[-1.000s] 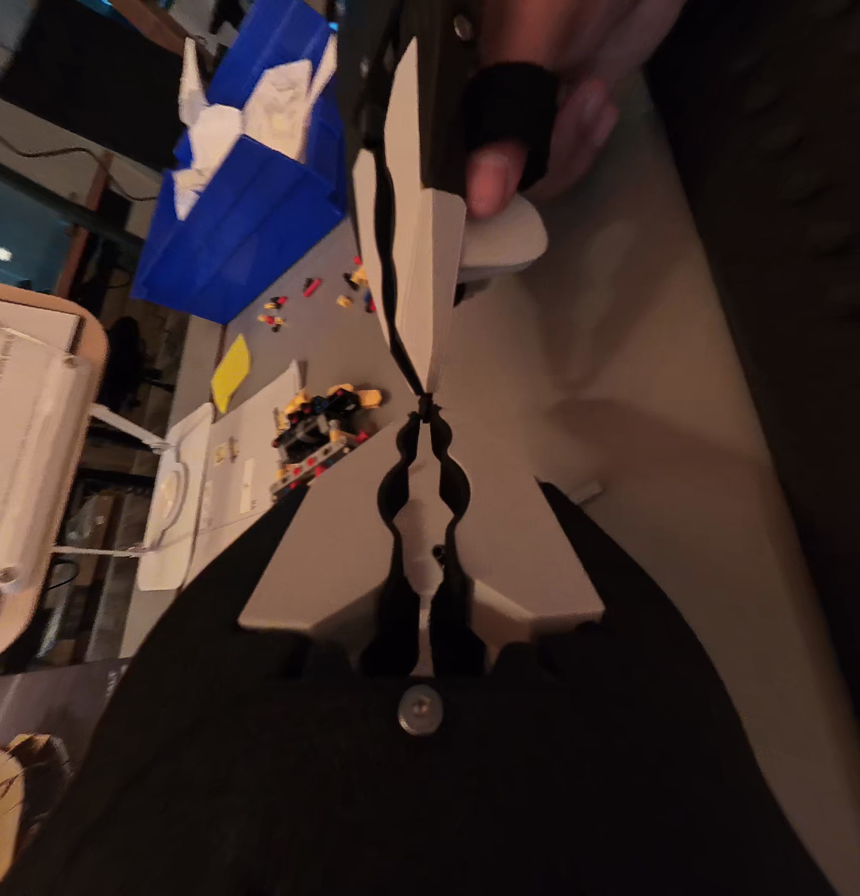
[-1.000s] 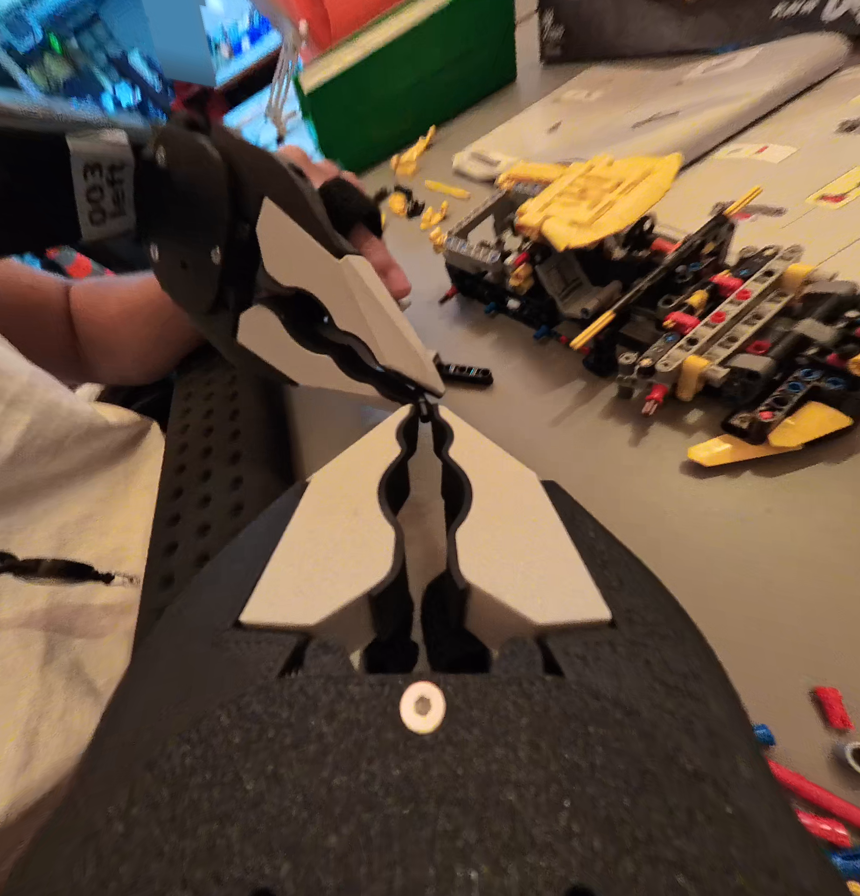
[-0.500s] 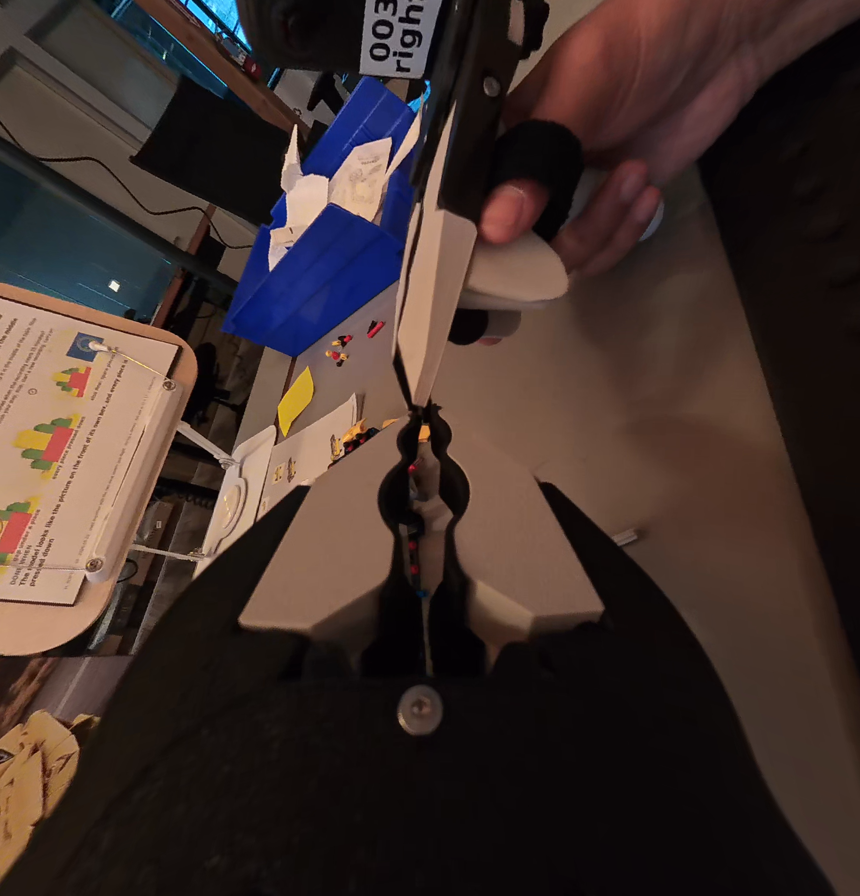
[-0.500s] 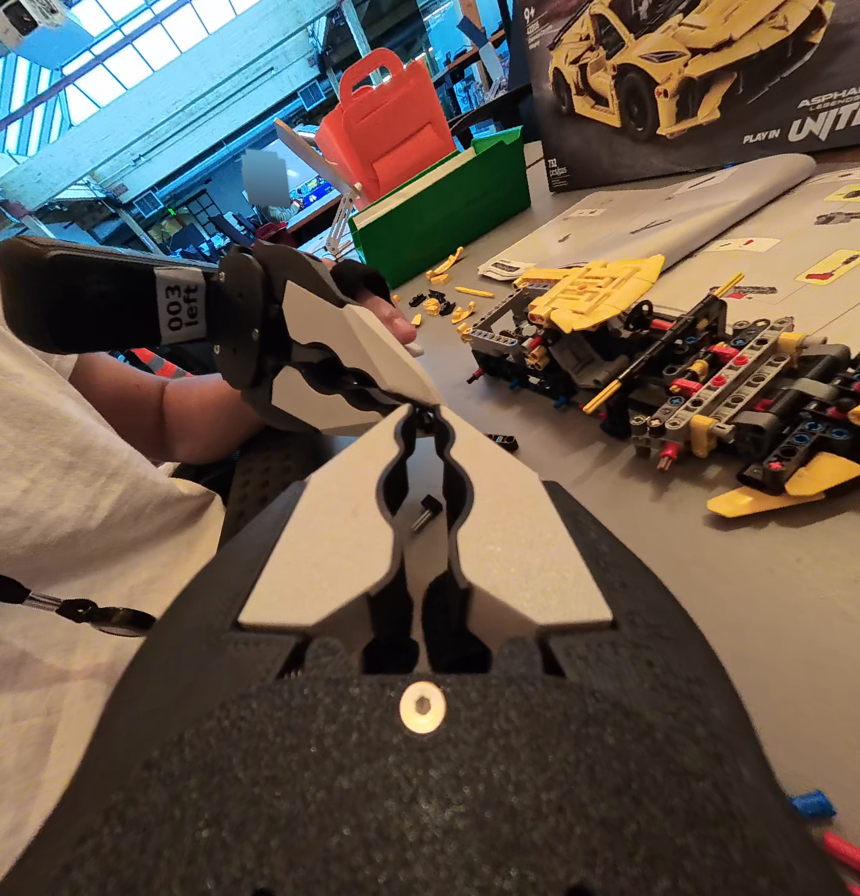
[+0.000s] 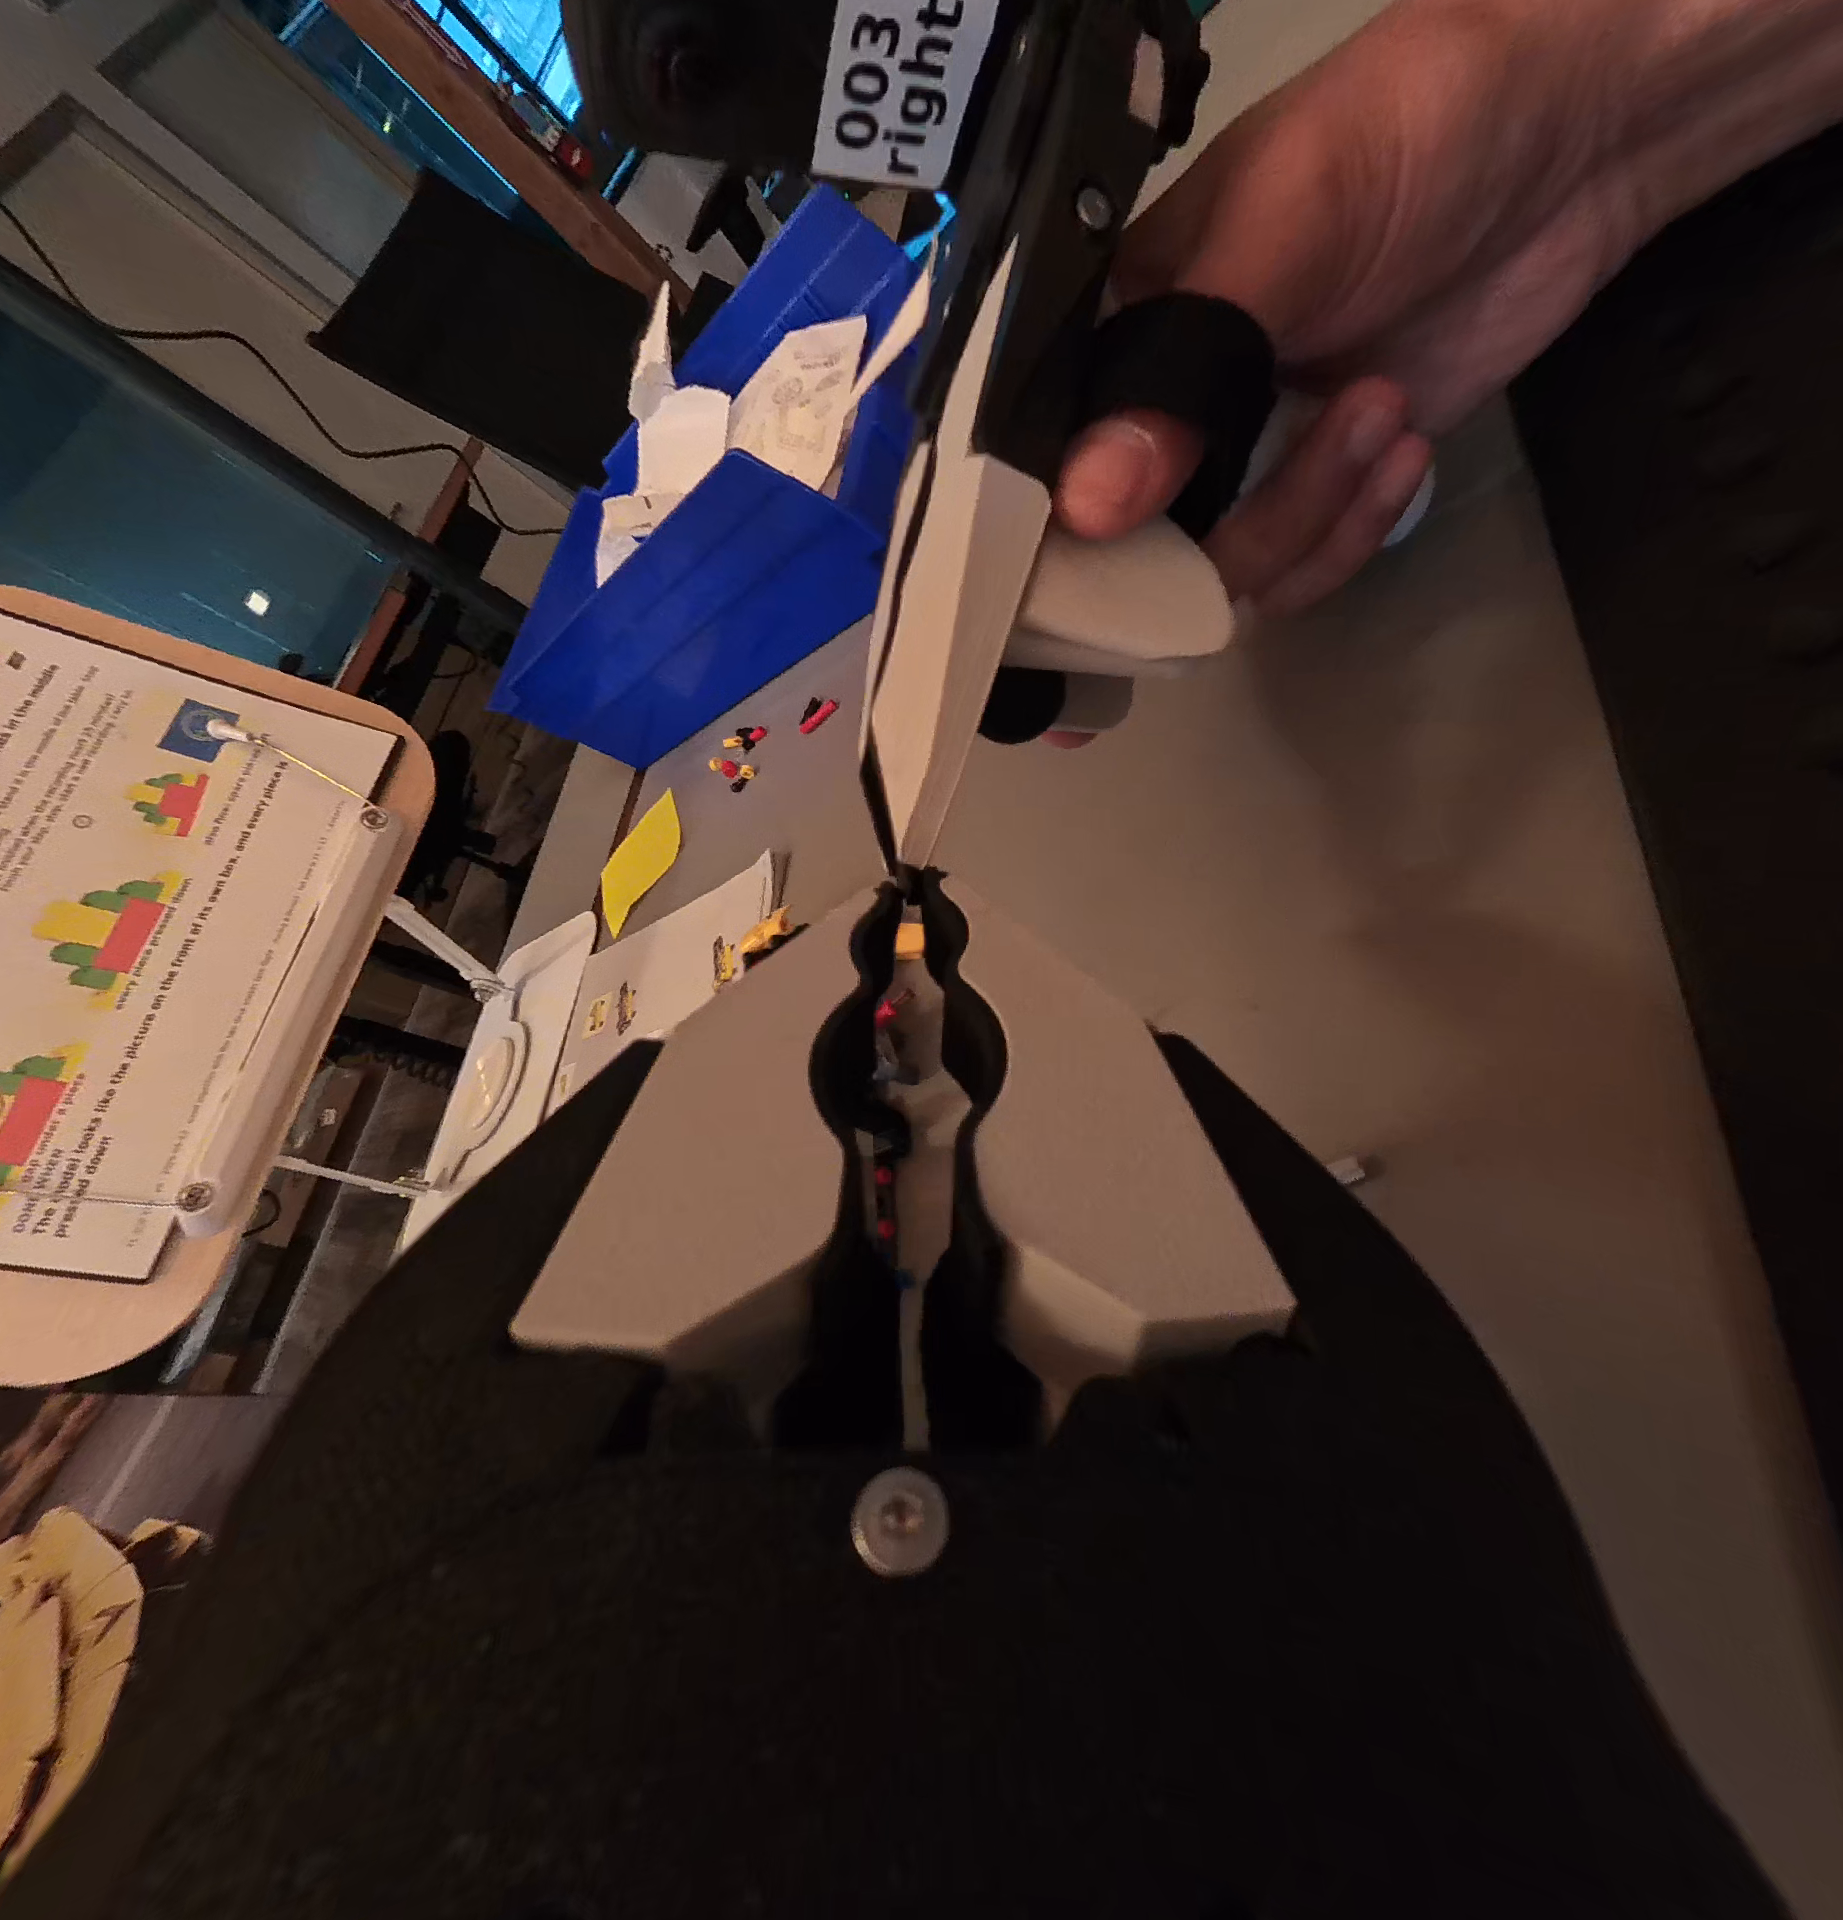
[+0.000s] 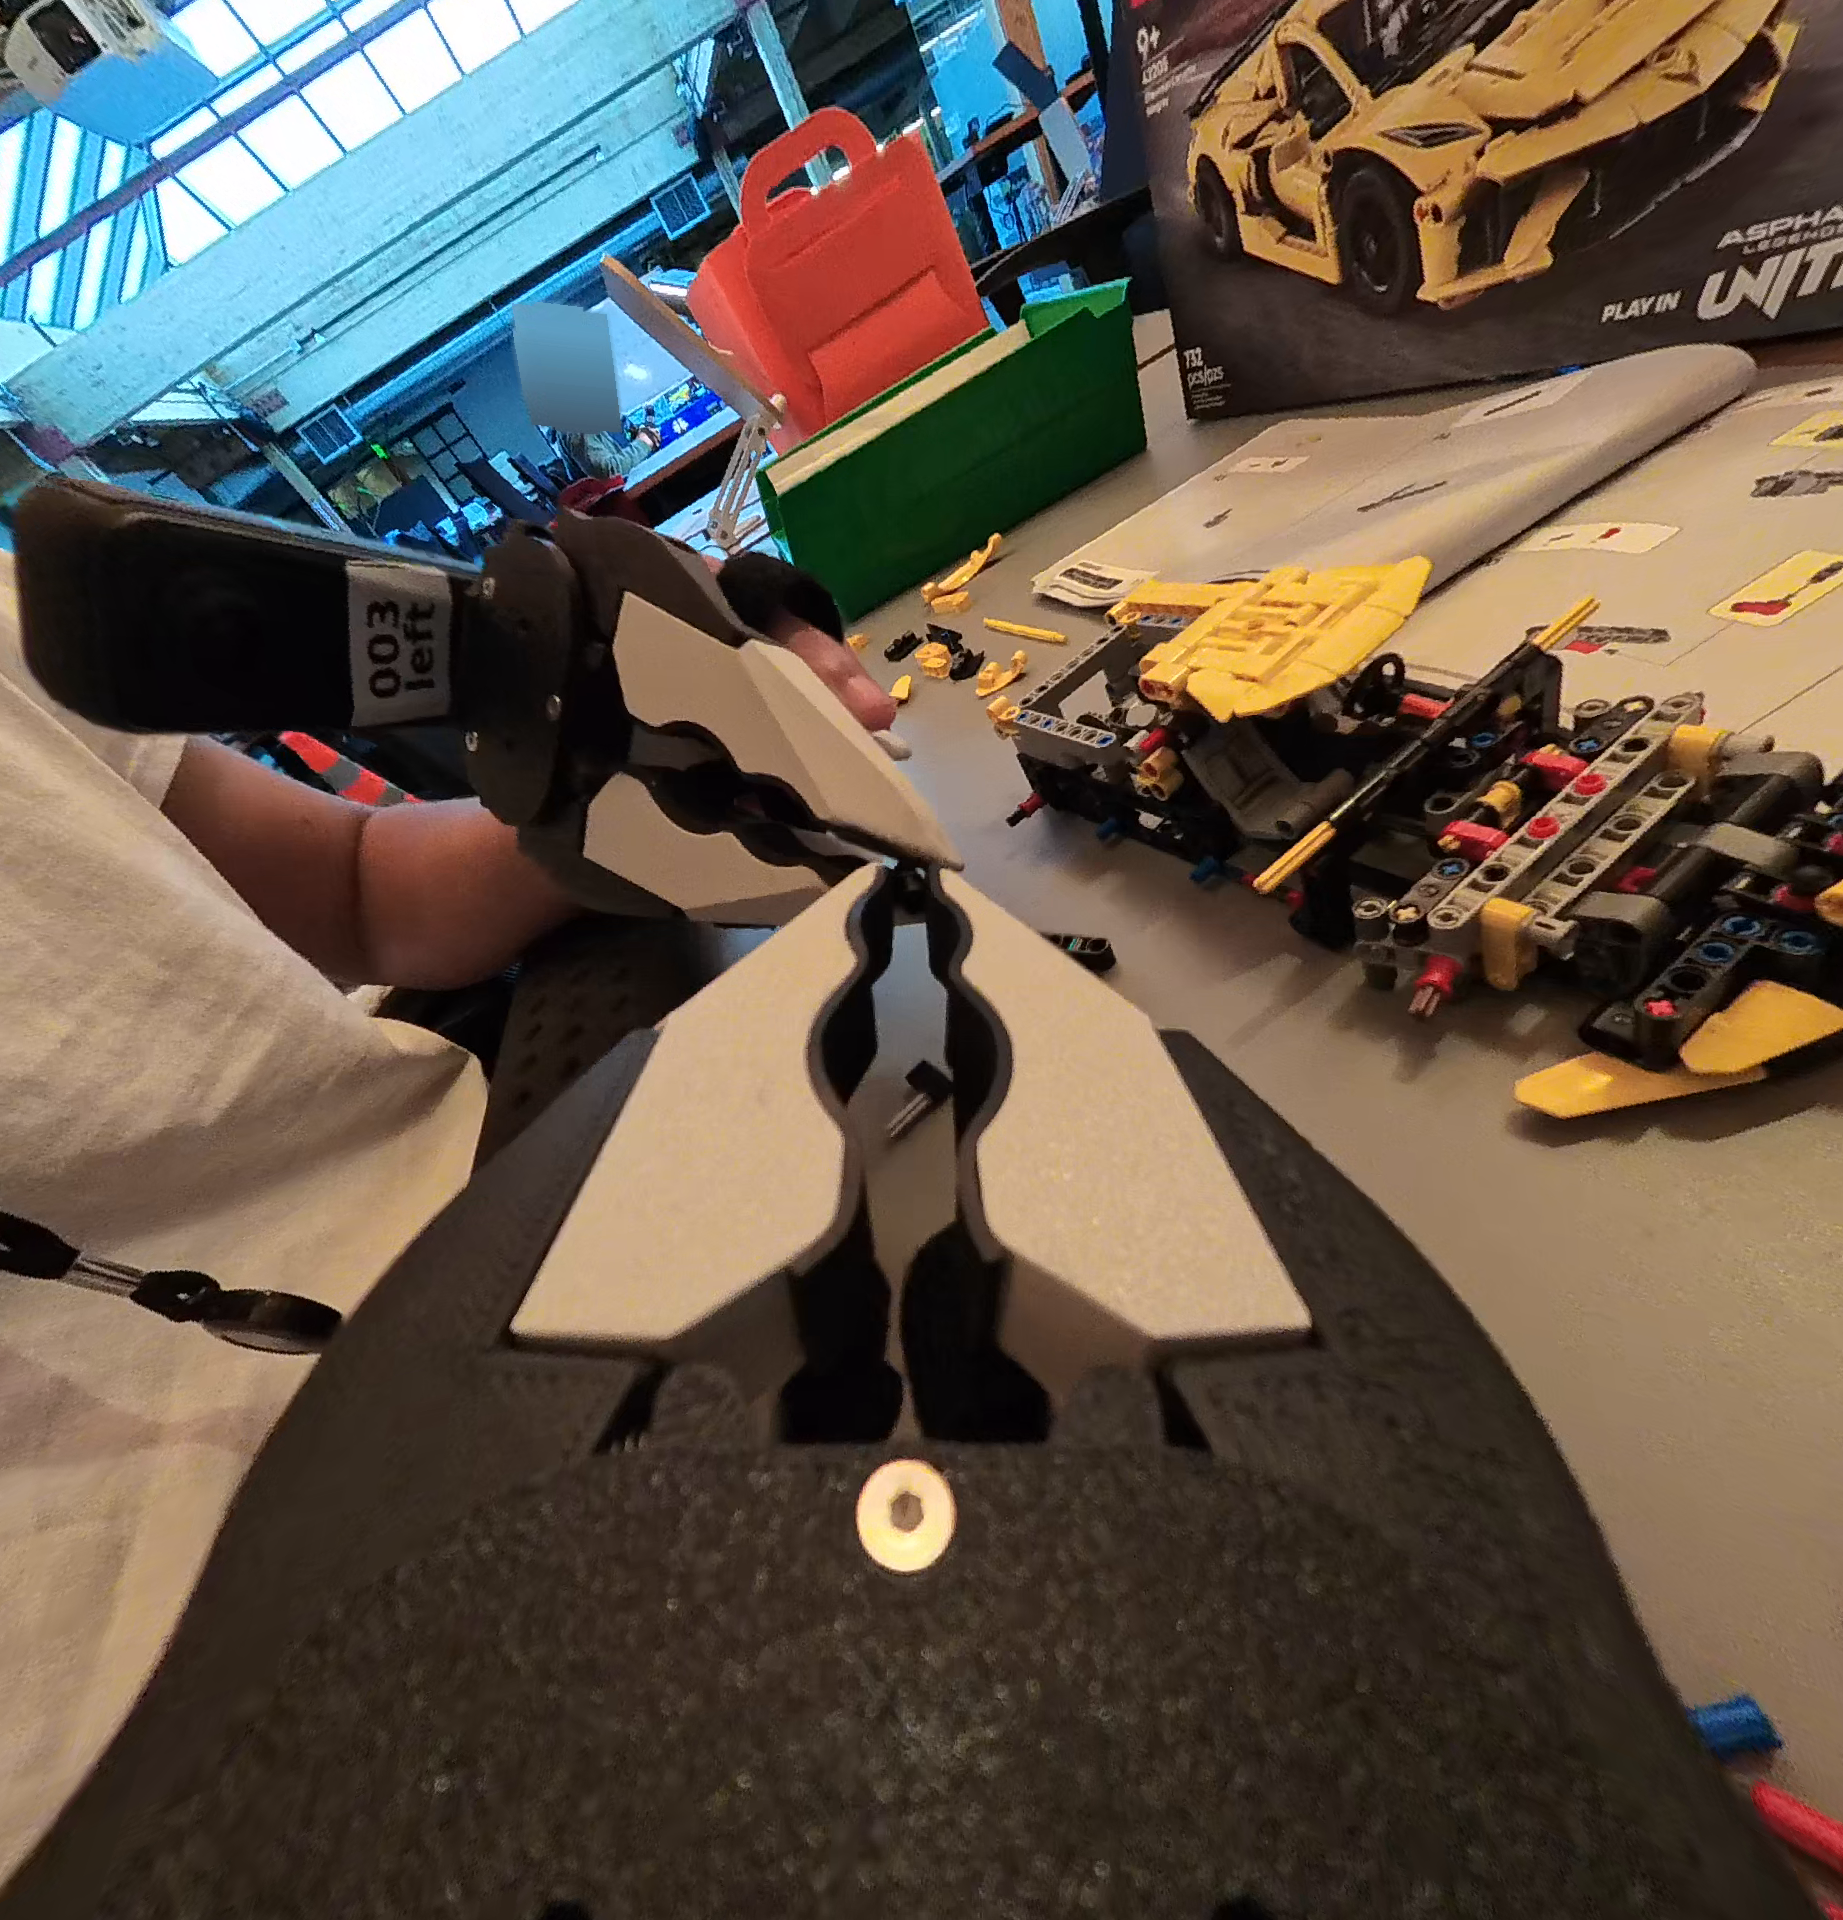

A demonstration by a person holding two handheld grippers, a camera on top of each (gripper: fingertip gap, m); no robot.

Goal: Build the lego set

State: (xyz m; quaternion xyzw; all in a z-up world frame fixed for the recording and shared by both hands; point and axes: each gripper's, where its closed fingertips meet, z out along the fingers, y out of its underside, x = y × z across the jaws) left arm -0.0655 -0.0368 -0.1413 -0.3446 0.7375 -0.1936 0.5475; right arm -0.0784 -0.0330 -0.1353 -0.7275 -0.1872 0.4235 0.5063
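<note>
Grey table (image 6: 1519,1299) is lying under both grippers, and its bare part in front of the half-built car (image 6: 1468,821) is giving free room toward the near edge. At the far side the room is closing: one green bin (image 6: 958,468), one orange bag (image 6: 844,270) behind it and one black box (image 6: 1519,177) with a yellow car picture are standing in a row. One open instruction booklet (image 6: 1416,468) is lying between the box and the car. Small yellow pieces (image 6: 958,623) are lying scattered just beside the green bin, too many and too small to count.

The left gripper (image 6: 922,857) and the right gripper (image 6: 909,883) are meeting tip to tip above the table. Both are clenched, each pinching one end of a tiny black piece (image 6: 909,881) between them; its shape is too small to tell. One black pin (image 6: 919,1096) is lying on the table under the right gripper, seen through the gap between its fingers.

In the left wrist view, the person's right hand (image 5: 1364,312) is holding its gripper (image 5: 901,862) from above. One blue bin (image 5: 709,582) with white paper is standing at the table's far edge, one yellow sheet (image 5: 642,862) lying near it. Beyond that edge one board with a picture sheet (image 5: 117,935) is standing
</note>
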